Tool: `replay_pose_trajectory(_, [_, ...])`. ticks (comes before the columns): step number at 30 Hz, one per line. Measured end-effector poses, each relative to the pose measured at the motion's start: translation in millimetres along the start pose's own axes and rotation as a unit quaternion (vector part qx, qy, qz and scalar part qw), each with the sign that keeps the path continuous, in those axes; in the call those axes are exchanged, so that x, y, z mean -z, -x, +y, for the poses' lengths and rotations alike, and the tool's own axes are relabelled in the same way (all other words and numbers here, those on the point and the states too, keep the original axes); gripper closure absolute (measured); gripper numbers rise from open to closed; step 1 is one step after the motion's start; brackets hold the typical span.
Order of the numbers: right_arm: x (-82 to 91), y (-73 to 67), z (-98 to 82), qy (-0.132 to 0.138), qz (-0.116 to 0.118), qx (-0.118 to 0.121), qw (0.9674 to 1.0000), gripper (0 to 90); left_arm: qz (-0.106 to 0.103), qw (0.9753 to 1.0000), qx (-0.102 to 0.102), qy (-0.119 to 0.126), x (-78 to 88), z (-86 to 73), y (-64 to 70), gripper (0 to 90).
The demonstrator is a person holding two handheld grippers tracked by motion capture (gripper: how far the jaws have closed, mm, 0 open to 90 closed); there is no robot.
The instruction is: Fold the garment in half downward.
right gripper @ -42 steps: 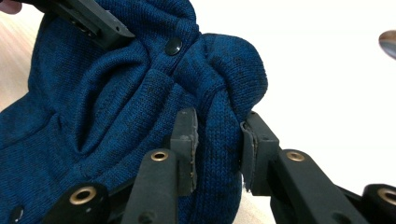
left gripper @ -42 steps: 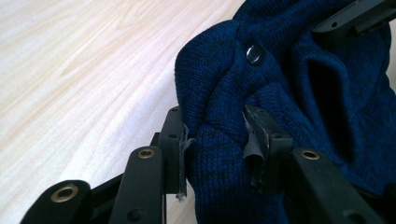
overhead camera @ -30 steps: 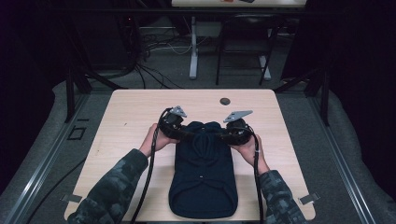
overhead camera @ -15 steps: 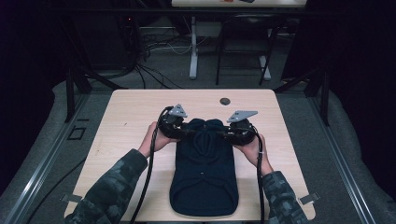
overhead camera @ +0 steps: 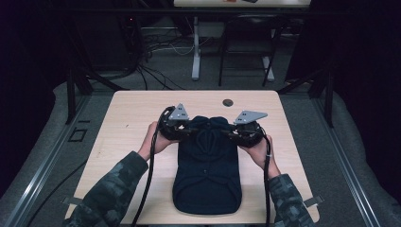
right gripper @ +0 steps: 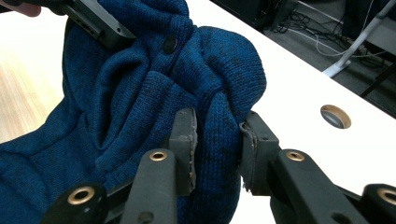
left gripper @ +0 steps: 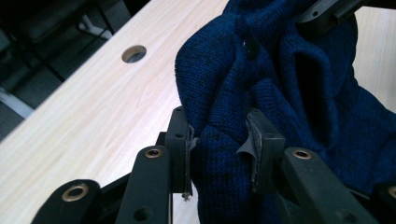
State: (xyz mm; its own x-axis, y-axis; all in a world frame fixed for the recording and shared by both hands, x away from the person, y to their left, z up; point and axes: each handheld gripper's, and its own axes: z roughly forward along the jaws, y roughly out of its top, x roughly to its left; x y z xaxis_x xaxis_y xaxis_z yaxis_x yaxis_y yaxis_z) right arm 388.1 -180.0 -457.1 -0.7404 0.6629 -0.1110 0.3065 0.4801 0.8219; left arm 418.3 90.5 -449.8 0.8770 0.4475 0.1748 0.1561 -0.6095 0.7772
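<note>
Far end of the sweater (overhead camera: 208,165) has been lifted a bit higher vs. a sec ago. Left tool (overhead camera: 187,129) & right tool (overhead camera: 232,134) are each clamped on a fold; rest is laid on the counter (overhead camera: 137,109).

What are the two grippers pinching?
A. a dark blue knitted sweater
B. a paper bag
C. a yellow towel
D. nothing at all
A: the left gripper and the right gripper each have a bunch of the dark blue knitted sweater squeezed between their fingers, at its far end on the table.
</note>
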Motion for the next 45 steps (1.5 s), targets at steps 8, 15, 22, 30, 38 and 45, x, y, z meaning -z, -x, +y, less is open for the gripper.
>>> replay_pose_trajectory(8, [4.3, -0.7, 3.3, -0.025, 0.026, -0.023, 0.9991, 62.6, 0.02, 0.9984, -0.048, 0.023, 8.4, 0.0, 8.1, 67.3])
replay_pose_trajectory(15, [4.3, -5.2, 1.0, -0.036, 0.023, -0.017, 0.9989, 70.2, 0.029, 0.9957, -0.083, 0.031, 12.4, -2.4, 13.9, 67.3])
replay_pose_trajectory(22, [5.8, -20.2, -7.8, -0.004, -0.007, 0.025, 0.9997, 75.8, -0.021, 0.9991, -0.038, -0.002, 11.5, -10.7, 10.4, 63.3])
replay_pose_trajectory(30, [5.3, -31.2, -12.6, 0.014, -0.03, 0.052, 0.9981, 76.9, -0.052, 0.9977, -0.008, -0.043, 3.9, -15.9, 13.5, 48.1])
replay_pose_trajectory(38, [5.2, -31.9, -16.2, 0.013, -0.025, 0.053, 0.9982, 74.4, -0.032, 0.9977, -0.03, -0.053, -1.4, -20.4, 20.0, 67.0])
replay_pose_trajectory(45, [3.2, -21.0, -19.4, -0.011, 0.009, 0.003, 0.9999, 54.9, -0.009, 0.9972, -0.063, -0.038, -0.4, -19.6, 27.5, 68.7])
